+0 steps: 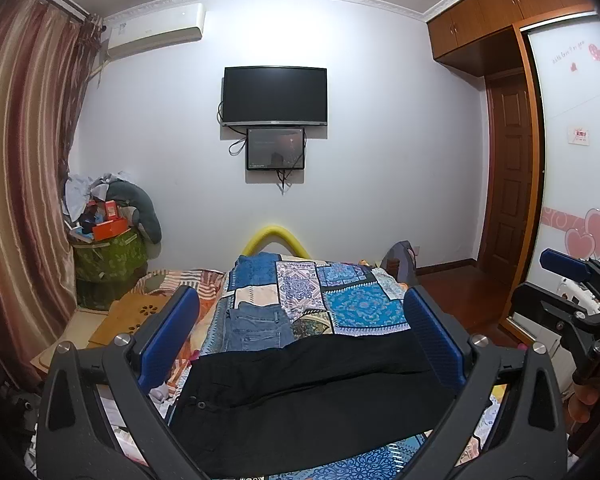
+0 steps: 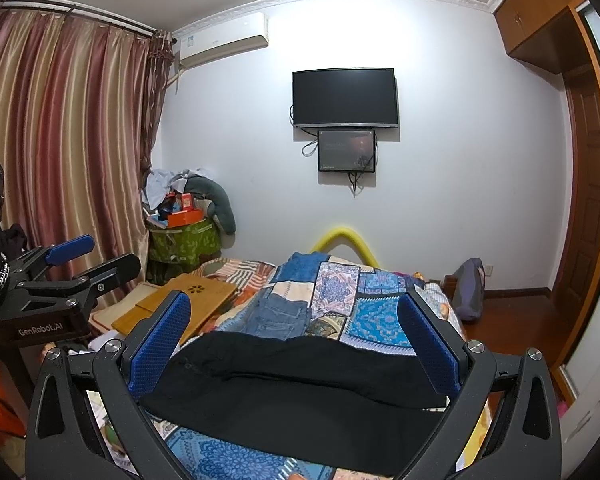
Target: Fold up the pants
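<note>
Pants: black pants lie across the near end of the bed, a flat dark band running side to side; a button shows at their left end in the left wrist view.
Fold: in the right wrist view a raised ridge crosses the cloth, so one layer seems to lie over another — the dark fabric makes that hard to confirm.
Left gripper: the left gripper is released, its blue pads spread wide above the pants, gripping nothing.
Right gripper: the right gripper is likewise spread, blue pads to either side of the black cloth, holding nothing.
Jeans: folded blue jeans sit just beyond the pants, on the bedspread.
Bedspread: a patchwork bedspread in blues and creams covers the bed.
Board: a wooden board rests at the left edge of the bed.
Wall: a dark television hangs on the far wall — a smaller screen just below it.
</note>
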Demonstrator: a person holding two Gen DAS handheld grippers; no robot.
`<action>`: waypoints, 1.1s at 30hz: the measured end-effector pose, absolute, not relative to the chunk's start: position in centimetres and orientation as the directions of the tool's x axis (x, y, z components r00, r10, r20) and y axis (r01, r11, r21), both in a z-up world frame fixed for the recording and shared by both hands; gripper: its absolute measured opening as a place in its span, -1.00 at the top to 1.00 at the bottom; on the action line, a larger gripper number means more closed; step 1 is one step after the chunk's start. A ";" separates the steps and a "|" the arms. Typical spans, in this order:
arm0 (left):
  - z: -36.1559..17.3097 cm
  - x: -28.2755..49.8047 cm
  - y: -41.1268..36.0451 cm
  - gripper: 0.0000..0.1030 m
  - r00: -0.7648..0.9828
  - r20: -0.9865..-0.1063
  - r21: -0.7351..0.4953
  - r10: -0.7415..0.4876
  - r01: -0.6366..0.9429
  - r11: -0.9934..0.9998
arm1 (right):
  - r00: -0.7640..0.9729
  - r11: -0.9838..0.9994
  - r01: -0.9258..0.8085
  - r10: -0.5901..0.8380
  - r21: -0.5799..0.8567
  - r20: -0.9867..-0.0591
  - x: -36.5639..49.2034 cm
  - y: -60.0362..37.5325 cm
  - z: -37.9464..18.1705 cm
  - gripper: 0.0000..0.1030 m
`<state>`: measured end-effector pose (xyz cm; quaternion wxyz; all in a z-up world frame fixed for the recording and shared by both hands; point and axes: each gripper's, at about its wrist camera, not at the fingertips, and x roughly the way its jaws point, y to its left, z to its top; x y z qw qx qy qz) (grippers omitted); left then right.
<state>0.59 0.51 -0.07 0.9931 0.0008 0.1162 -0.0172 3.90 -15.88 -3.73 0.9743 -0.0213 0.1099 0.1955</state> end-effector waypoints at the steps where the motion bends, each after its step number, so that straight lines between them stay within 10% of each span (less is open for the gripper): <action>1: -0.1 0.7 0.5 -1.00 0.972 -0.233 -0.001 -0.035 0.035 0.999 | 0.900 0.923 -0.385 0.375 0.001 -0.223 3.9 -15.9 -3.8 -1.00; 16: -2.7 6.9 2.8 -1.00 0.960 -0.279 0.070 0.031 -0.012 0.997 | 0.891 0.934 -0.356 0.332 -0.023 -0.310 8.7 -15.5 -6.5 -1.00; 33: -14.7 29.1 16.9 -1.00 0.787 -0.604 0.020 0.125 -0.142 0.990 | 0.782 0.917 -0.398 0.318 -0.037 -0.535 25.6 -14.8 -15.1 -0.99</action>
